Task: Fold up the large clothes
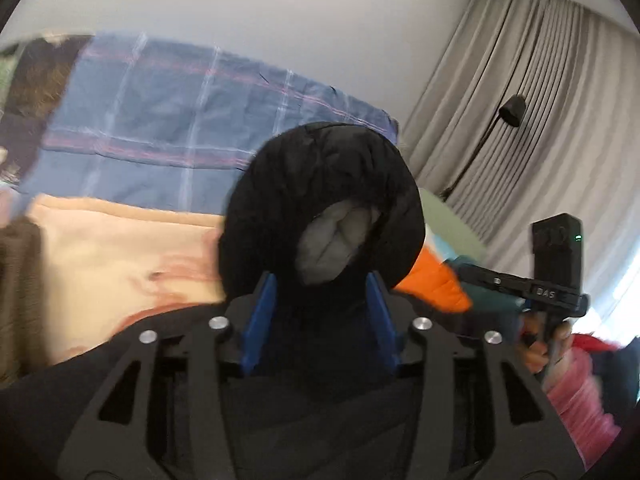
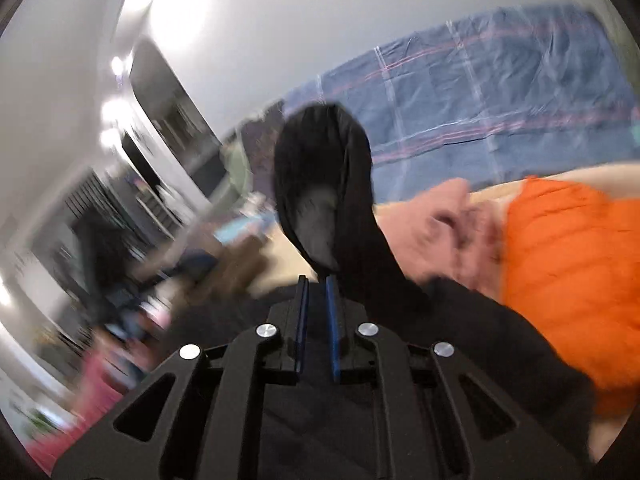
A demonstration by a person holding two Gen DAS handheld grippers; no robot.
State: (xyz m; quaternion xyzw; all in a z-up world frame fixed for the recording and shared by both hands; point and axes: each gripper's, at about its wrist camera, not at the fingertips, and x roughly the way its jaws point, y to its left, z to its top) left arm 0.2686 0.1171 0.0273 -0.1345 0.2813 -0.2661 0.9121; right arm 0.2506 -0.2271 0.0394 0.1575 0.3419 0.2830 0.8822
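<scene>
Left hand-held gripper (image 1: 320,280), low in the centre of its own view, is clenched on a thick bunch of the black garment (image 1: 320,184), which rises above the blue pads (image 1: 260,320) like a dark round lump with a grey lining (image 1: 336,240) showing in the middle. The pads stand rather wide apart because the cloth between them is bulky. Left of the lump, a peach blanket (image 1: 120,248) covers the bed, and a blue checked sheet (image 1: 180,120) lies in the upper left. Right of the lump, a corner of an orange garment (image 1: 436,284) shows, and further right a hand holds the other device (image 1: 556,280) in front of grey curtains (image 1: 520,100). In the right wrist view, the blurred room fills the left side. In the centre, the right hand-held gripper (image 2: 318,284) is closed almost fully on a thin edge of the same black garment (image 2: 324,168), which stands up as a narrow fold. To the right lie a pink cloth (image 2: 436,224) and the orange garment (image 2: 568,264), with the blue sheet (image 2: 500,88) above. I judge that both grippers hold the black garment lifted over the bed, probably to spread it before folding; the blur suggests motion.
</scene>
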